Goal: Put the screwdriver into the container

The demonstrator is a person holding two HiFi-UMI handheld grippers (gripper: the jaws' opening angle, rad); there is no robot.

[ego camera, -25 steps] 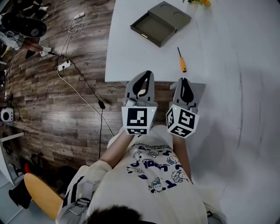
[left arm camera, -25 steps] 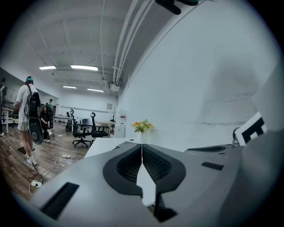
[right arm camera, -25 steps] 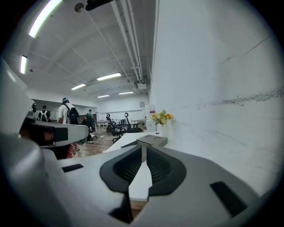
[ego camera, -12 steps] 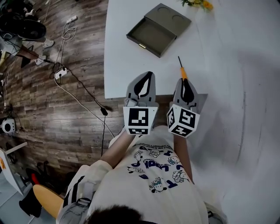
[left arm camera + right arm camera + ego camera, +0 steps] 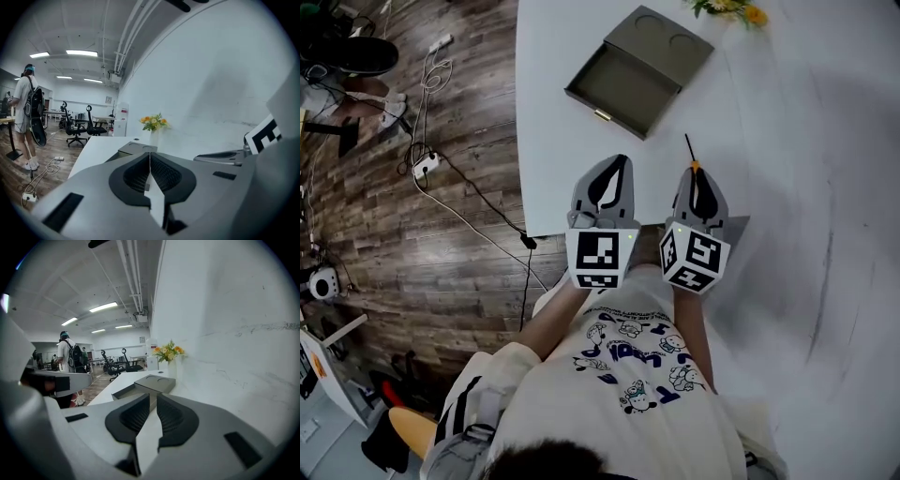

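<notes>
presently both claws are held side by side over the near edge of the white table [image 5: 548,141], pointed away from the person's body. the left claw [image 5: 614,161] is seen pressed together in the left gripper view, its ribbed pads meeting along one line with nothing caught between them. the right claw [image 5: 697,173] is all but pressed together too: in the right gripper view only a thin slit is left between its pads, and nothing is pinched there. the screwdriver [image 5: 688,148] is found lying on the table right at the tip of the right claw. its thin black shaft points toward the far side, and only a sliver of its orange handle is shown, the rest being covered by the claw in the head view. whether it is touched by the claw cannot be told. the container [image 5: 617,84], a flat olive-grey box lying open, is set farther in on the table, well apart from the screwdriver and up-left of it in the head view. yellow and orange flowers [image 5: 727,7] are placed at the table's far end. cables [image 5: 459,178] are strewn on the wooden floor [image 5: 412,272] to the left.
</notes>
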